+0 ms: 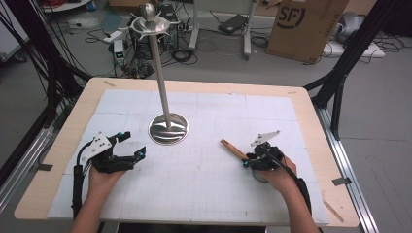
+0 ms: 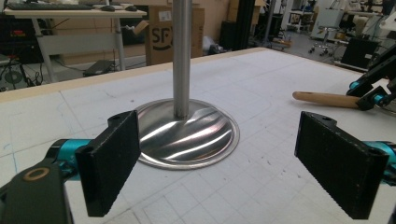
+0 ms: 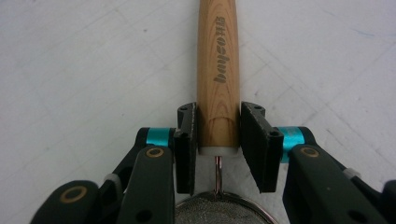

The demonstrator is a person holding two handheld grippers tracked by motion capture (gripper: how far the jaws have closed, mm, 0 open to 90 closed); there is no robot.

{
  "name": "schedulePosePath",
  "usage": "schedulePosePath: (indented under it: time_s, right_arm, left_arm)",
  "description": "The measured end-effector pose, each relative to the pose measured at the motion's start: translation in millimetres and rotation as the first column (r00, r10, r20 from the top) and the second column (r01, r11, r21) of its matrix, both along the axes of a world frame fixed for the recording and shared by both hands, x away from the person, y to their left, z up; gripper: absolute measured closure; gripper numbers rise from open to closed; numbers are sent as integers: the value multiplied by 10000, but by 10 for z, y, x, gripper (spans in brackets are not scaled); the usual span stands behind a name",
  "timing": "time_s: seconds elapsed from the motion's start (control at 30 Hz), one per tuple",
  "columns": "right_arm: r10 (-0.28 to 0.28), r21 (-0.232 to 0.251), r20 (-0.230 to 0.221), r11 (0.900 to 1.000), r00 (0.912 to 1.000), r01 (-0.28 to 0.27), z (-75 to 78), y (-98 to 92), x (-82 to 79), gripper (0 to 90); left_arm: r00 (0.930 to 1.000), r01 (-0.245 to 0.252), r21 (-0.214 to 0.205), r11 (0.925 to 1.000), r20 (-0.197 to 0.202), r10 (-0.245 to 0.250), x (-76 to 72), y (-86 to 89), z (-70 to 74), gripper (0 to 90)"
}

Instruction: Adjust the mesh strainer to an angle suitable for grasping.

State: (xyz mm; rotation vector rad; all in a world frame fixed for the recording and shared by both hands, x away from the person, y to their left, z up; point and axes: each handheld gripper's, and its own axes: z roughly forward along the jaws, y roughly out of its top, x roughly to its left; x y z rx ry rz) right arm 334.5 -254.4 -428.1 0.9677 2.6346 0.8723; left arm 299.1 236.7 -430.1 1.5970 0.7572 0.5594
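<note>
A strainer with a wooden handle (image 1: pixel 232 148) (image 3: pixel 218 60) lies on the white mat at the right. Its mesh bowl (image 3: pixel 217 210) shows at the bottom of the right gripper view. My right gripper (image 1: pixel 248 160) (image 3: pixel 218 116) is shut on the handle's lower end, with a pad pressed on each side. A tall metal stand (image 1: pixel 168 129) with a round base (image 2: pixel 187 135) and a ring of hooks at its top (image 1: pixel 149 23) rises from the middle of the table. My left gripper (image 1: pixel 132 145) (image 2: pixel 233 154) rests left of the base, open and holding nothing.
The white gridded mat (image 1: pixel 209 194) covers a wooden table (image 1: pixel 68 131). Behind the table are cables, desk legs and a cardboard box (image 1: pixel 303 24) on the floor. Black frame posts stand at both sides.
</note>
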Motion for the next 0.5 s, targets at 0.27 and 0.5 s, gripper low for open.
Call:
schedulePosePath:
  time_s: [0.27, 0.5]
  right_arm:
    - [561, -562, -13, 9968, 9984, -561, 54, 106, -32, 647]
    - [406, -868, -368, 9953, 9985, -437, 59, 115, -10, 637]
  left_arm:
    - [10000, -35, -20, 10000, 29, 35, -5, 4, 6, 148]
    - [10000, -31, -51, 10000, 37, 32, -5, 8, 8, 148]
